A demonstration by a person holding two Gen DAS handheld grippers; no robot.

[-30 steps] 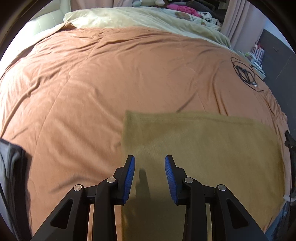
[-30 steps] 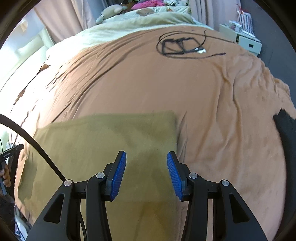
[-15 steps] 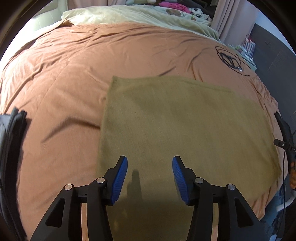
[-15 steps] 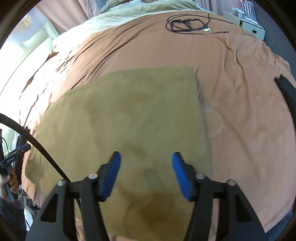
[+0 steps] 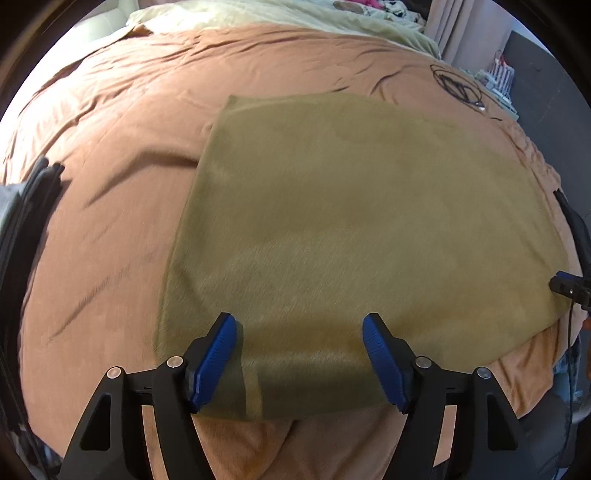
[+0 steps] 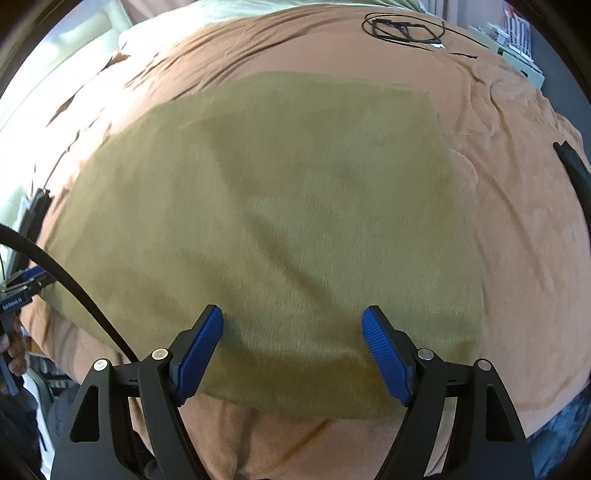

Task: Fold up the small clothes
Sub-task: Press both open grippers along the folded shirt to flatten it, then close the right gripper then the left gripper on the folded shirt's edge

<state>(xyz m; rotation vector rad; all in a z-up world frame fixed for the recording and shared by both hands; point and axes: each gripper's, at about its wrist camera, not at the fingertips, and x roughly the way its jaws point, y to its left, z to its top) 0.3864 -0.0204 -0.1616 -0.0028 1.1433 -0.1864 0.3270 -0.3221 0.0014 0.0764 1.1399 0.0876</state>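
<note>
On the left wrist view, the left gripper (image 5: 299, 354) points steeply down over the near edge of the cloth (image 5: 354, 236). Its two black arms end in blue ribbed pads (image 5: 216, 356), and the jaws have just been opening; they stand wide apart and hold nothing, with only the cloth's near edge seen under the gap. The cloth is olive green, with a short soft nap, and lies flat as a rough rectangle on the bed cover (image 5: 110, 155). The cover is orange-brown and wrinkled, with long creases. A dark folded garment (image 5: 26, 214) lies at the left edge. A black cable (image 5: 458, 83) is coiled on the far right of the cover. At the right edge a part of the right gripper (image 5: 569, 288) shows, too little to read its jaws.

On the right wrist view, the right gripper (image 6: 293, 347) also points steeply down above the near edge of the cloth (image 6: 280, 206). Its jaws have just been opening too; the blue pads (image 6: 384, 354) are far apart and grip nothing. The cloth's surface is smooth, with faint darker bands. The cable (image 6: 402, 27) lies far on the cover (image 6: 517, 221). A thick black cord (image 6: 66, 280) crosses the lower left, and a hand (image 6: 14, 350) is seen there at the edge.
</note>
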